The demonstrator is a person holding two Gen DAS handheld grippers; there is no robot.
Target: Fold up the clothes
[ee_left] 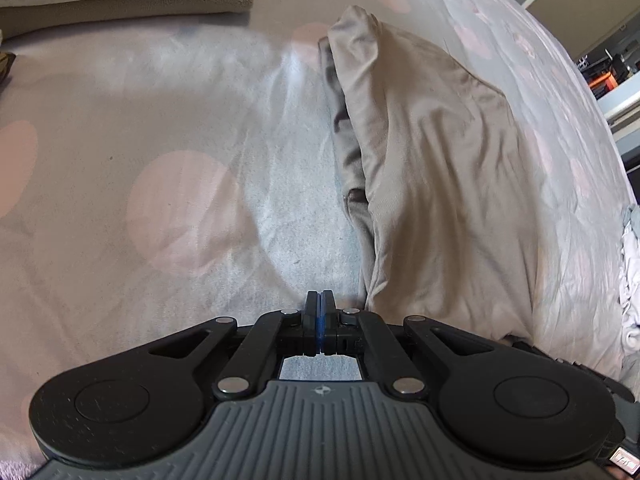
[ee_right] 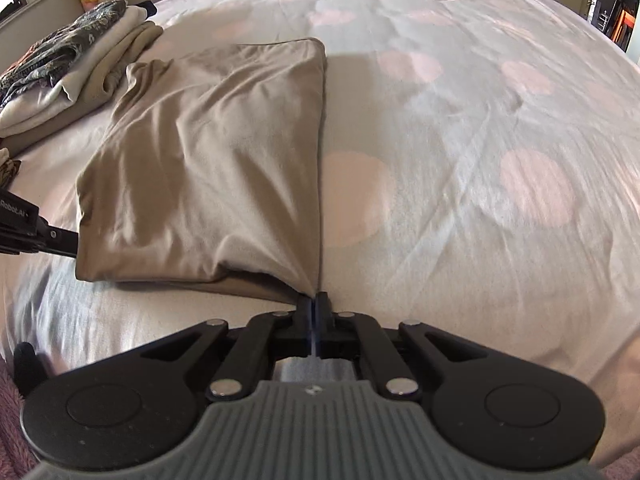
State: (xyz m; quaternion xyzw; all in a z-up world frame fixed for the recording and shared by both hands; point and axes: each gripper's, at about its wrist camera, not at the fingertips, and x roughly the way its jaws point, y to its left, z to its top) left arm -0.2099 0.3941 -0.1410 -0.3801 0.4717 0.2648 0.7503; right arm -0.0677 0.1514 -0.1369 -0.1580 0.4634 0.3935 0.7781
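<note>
Basically soft, light beige garment (ee_right: 208,152); we pinched its near corners, right gripper (ee_right: 316,300) visibly; left gripper (ee_left: 319,300) pressed together.

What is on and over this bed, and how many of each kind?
Tan garment, laid out: 1
Pile of folded clothes: 1 (its pieces are too bunched to count)
Handheld tools: 2, the left tool and the right tool
Spotted bedcover: 1
Total: 5
</note>
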